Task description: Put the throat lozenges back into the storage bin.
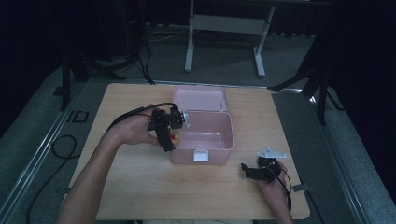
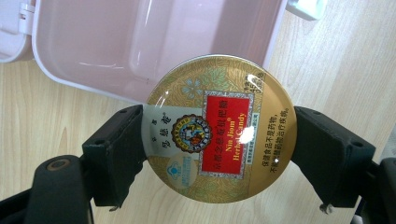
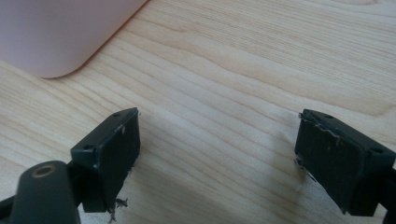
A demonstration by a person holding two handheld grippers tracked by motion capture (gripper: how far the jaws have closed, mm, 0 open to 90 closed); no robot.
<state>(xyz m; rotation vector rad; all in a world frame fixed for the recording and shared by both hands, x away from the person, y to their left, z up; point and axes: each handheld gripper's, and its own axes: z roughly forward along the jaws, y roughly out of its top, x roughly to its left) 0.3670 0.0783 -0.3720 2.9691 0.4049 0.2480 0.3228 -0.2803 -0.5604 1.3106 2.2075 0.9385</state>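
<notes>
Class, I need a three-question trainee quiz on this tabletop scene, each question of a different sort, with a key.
1. True or false: the left gripper is shut on a round tin.
2. Multiple choice: the pink box is A) closed, B) open with its lid folded back, C) upside down.
3. Fill in: the right gripper stands open over bare ____, with nothing between its jaws.

Key: 1 true; 2 B; 3 table.
</notes>
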